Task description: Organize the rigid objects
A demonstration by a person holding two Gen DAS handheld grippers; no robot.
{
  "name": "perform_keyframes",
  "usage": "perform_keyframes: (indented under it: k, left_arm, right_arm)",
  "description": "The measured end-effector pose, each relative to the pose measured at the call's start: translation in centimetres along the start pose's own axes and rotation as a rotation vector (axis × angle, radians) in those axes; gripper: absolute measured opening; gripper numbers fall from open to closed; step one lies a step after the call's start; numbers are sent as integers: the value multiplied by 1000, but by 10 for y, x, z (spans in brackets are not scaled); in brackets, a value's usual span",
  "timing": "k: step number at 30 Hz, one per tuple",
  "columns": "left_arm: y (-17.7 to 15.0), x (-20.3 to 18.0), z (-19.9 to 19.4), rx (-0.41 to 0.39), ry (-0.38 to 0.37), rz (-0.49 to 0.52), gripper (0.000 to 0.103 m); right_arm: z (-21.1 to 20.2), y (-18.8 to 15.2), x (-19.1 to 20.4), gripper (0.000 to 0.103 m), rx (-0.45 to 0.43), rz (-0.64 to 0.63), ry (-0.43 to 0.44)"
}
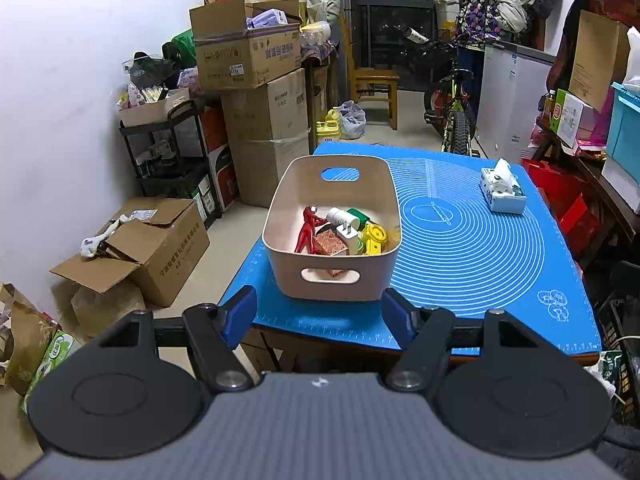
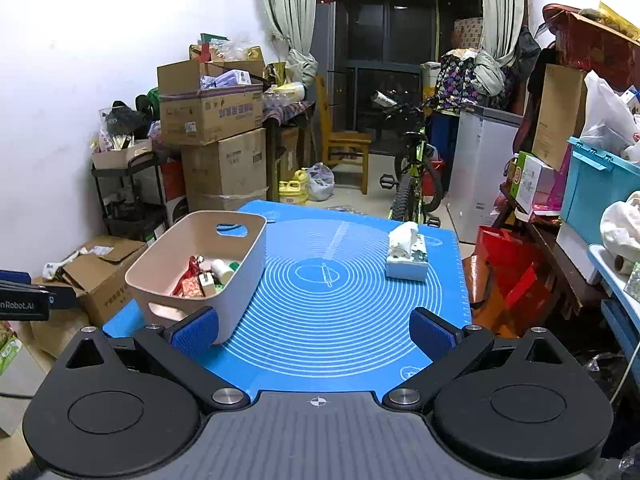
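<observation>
Left gripper (image 1: 318, 312) nearest, blue-padded jaws apart and empty, aimed straight at beige plastic handled bin (image 1: 334, 224) just ahead on blue silicone mat (image 1: 460, 240) over tabletop. Bin's long axis in line with jaws, near handle slot facing them. Inside: red figurine (image 1: 306, 230), white plug (image 1: 348, 234), yellow toy (image 1: 374, 238). Right gripper (image 2: 314, 330) likewise open, empty, bin off to its left. White tissue box (image 1: 502, 190) well apart; nothing between.

Beige bin (image 1: 332, 276) of small objects on blue mat (image 1: 480, 248), beyond open-jawed tool (image 1: 320, 318)
</observation>
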State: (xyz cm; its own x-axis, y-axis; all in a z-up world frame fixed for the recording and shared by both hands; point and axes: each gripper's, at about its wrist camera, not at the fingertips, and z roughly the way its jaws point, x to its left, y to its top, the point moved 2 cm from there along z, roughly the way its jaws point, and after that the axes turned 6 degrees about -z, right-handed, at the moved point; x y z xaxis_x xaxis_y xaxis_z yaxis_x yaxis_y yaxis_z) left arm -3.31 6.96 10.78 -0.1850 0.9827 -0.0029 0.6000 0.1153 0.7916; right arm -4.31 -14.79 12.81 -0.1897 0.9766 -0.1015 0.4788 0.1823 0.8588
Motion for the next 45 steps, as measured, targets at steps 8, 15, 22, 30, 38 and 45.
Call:
perform_keyframes:
  k: [8, 15, 22, 30, 38, 45]
  left_arm:
    - [-23, -2, -2, -9, -1, 20, 70]
    - [-44, -3, 1, -7, 0, 32, 70]
    - [-65, -6, 8, 11, -10, 42, 71]
    - [-83, -15, 20, 19, -13, 58, 71]
    - [-87, -17, 31, 10, -24, 29, 71]
    - [-92, -15, 38, 28, -30, -4, 71]
  right_arm:
    - [-11, -26, 3, 101, 10, 5, 3]
    - [-9, -47, 10, 101, 17, 35, 28]
    - [-4, -66, 20, 101, 20, 16, 42]
    - [2, -82, 30, 101, 23, -7, 43]
    - [9, -86, 33, 101, 20, -22, 54]
    - [15, -92, 37, 101, 24, -30, 58]
